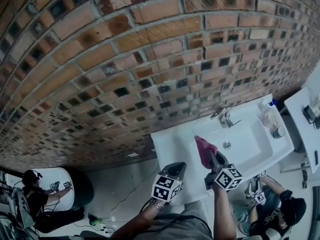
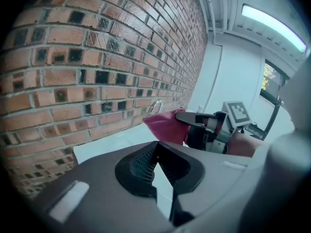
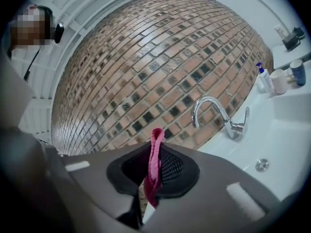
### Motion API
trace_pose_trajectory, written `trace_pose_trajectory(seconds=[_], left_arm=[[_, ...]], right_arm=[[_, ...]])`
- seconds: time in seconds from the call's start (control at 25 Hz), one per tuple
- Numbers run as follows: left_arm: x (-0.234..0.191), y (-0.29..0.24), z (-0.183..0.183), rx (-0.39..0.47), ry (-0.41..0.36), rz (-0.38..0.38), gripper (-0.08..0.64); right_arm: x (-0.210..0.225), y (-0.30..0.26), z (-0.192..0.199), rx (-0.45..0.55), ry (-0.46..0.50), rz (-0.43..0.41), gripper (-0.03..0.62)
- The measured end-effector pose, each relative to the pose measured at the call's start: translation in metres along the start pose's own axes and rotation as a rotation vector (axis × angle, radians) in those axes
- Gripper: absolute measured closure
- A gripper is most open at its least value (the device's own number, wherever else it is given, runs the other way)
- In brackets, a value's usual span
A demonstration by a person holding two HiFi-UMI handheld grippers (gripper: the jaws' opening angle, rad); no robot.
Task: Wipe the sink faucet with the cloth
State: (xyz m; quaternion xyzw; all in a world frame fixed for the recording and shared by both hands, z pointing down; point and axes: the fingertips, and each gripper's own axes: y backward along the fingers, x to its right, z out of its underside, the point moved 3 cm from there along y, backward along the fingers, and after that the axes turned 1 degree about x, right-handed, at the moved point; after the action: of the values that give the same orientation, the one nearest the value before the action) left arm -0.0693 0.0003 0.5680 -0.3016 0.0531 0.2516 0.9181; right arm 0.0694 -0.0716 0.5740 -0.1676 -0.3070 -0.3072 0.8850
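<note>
A chrome faucet (image 1: 226, 117) stands at the back of the white sink (image 1: 170, 140), against the brick wall. My right gripper (image 1: 210, 156) hovers over the basin's front left, shut on a pink cloth (image 1: 204, 150) that sticks up from its jaws. In the right gripper view the cloth (image 3: 155, 159) is pinched between the pads, with the faucet (image 3: 214, 113) ahead to the right and apart from it. My left gripper (image 1: 178, 168) hangs over the sink's front edge, jaws together and holding nothing. The left gripper view shows the cloth (image 2: 167, 125) and right gripper (image 2: 187, 116) ahead.
A pump bottle (image 1: 270, 115) and cups (image 3: 279, 80) stand on the sink's right end. The drain (image 1: 227, 144) is in the basin. A white side table (image 1: 305, 119) is at the far right. One person (image 1: 35, 199) crouches lower left, another (image 1: 280, 214) lower right.
</note>
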Motion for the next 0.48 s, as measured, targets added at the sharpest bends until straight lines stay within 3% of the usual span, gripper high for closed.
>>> trace_pose_trajectory(seconds=[0.28, 0.48], left_arm=[[0.028, 0.061, 0.036, 0.039, -0.039, 0.088, 0.54], [0.035, 0.128, 0.079, 0.069, -0.003, 0.102, 0.54]], right_arm=[[-0.108, 0.07, 0.063, -0.044, 0.137, 0.061, 0.569], [-0.179, 0.109, 0.112, -0.035, 0.183, 0.099, 0.569]])
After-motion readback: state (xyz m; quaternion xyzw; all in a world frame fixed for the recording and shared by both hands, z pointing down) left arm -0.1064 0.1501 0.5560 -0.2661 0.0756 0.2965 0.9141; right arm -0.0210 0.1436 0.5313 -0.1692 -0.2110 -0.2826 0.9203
